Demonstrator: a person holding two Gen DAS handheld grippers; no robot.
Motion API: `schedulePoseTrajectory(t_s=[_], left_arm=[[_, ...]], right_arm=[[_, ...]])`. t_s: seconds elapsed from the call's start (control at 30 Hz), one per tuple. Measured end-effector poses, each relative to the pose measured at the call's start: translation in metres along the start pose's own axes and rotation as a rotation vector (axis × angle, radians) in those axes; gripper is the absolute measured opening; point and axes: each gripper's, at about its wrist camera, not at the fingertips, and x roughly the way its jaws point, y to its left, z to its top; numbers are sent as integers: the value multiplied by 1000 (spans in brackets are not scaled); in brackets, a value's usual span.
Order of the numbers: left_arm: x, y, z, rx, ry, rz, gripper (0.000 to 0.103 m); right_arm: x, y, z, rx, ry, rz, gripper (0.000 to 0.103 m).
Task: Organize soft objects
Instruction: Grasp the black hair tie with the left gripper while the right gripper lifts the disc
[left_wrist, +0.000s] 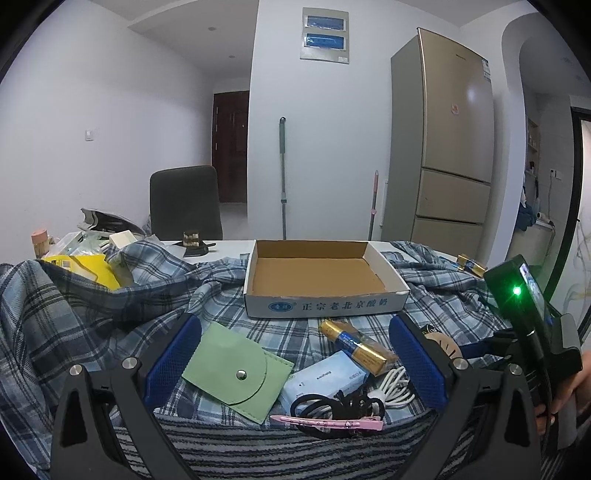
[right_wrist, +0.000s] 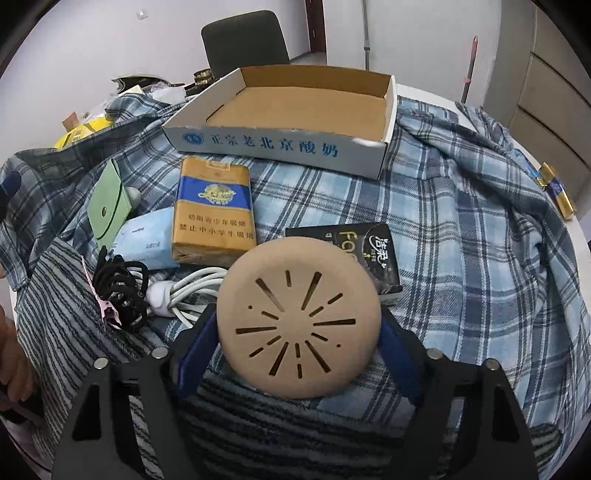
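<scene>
Right gripper (right_wrist: 297, 332) pinching tan disc (right_wrist: 298, 317), blue pads against both its edges, just above striped cloth (right_wrist: 258, 424). Left gripper (left_wrist: 295, 354) spread wide, nothing gripped; green pouch (left_wrist: 236, 373), tissue pack (left_wrist: 325, 380), cigarette pack (left_wrist: 356, 345) lie between its fingers. Box (left_wrist: 325, 302) empty on plaid cloth (left_wrist: 110, 332)

My tan disc (right_wrist: 299, 328) covers part of the black packet (right_wrist: 354, 247) and the white cable (right_wrist: 192, 291). The gold packs (right_wrist: 554, 188) at the cloth's edge: print too small to read.
</scene>
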Motion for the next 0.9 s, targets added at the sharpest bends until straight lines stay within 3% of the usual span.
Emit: schedulePoseTrajectory(t_s=[0.3,0.47,0.63,0.8,0.9], left_arm=[[-3,7,-5,52,189,-19,103],[7,8,-22,3,312,-78,103],[27,1,-25,0,396,-153,103],[48,-7,-20,31,456,-183,103],[63,-11,-19,35,499,-200,86]], right_arm=[[-47,-10,-10,114,-172,-18,75],[-59,-4,-11,147,-246,-43,76],[-58,1,-19,159,-276,-57,76],[-47,-4,-28,180,-258,-56,76],[-46,-8,-30,199,-265,-46,76]])
